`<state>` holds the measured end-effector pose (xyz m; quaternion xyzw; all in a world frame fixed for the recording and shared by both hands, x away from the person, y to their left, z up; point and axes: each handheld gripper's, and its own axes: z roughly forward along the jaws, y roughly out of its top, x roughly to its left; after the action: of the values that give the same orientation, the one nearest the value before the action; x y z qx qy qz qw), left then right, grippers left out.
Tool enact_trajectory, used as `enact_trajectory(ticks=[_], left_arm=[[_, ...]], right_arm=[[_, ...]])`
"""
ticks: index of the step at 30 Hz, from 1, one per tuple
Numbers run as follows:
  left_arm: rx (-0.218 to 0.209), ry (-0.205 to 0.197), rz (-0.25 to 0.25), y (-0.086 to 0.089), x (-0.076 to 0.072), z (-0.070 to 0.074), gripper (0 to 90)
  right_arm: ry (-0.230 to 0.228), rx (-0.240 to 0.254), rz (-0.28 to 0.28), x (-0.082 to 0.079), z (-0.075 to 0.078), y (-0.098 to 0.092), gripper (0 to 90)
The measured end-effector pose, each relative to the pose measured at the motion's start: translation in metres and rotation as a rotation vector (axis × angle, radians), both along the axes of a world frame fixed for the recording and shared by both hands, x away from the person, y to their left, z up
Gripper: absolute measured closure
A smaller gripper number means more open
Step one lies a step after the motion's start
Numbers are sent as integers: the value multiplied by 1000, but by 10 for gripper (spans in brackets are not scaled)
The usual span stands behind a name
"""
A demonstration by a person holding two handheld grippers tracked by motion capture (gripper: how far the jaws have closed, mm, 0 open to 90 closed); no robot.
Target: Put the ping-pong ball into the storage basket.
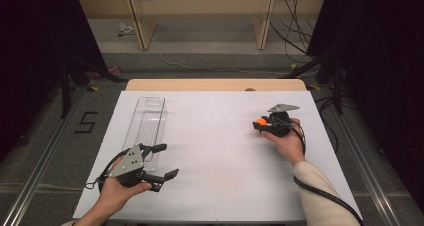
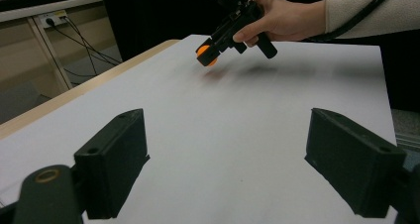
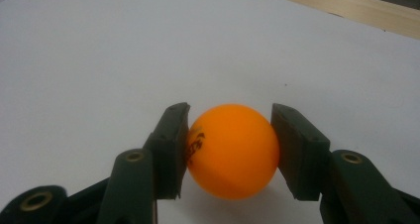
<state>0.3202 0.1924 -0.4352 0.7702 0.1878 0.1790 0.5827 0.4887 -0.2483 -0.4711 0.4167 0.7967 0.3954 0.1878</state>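
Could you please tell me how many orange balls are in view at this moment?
1. The orange ball is clamped between the jaws of the right gripper, held just above the white table.

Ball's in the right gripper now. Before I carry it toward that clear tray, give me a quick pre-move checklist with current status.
1. Grip: right gripper fingers press both sides of the orange ball: ok.
2. Ball lifted off the white table: ok; the left gripper view shows it above its shadow.
3. Path to the clear tray: ok, bare table between.
4. Tray ready: cannot tell; its inside is too transparent to read.
5. Left gripper out of the way: not ok; it sits open at the tray's near end.
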Motion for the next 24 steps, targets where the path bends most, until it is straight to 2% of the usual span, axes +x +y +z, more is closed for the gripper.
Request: enact_trajectory(ticks=[24], left_arm=[[1, 0, -2, 0, 0, 0, 158]], right_arm=[[-33, 13, 4, -2, 11, 4, 512]])
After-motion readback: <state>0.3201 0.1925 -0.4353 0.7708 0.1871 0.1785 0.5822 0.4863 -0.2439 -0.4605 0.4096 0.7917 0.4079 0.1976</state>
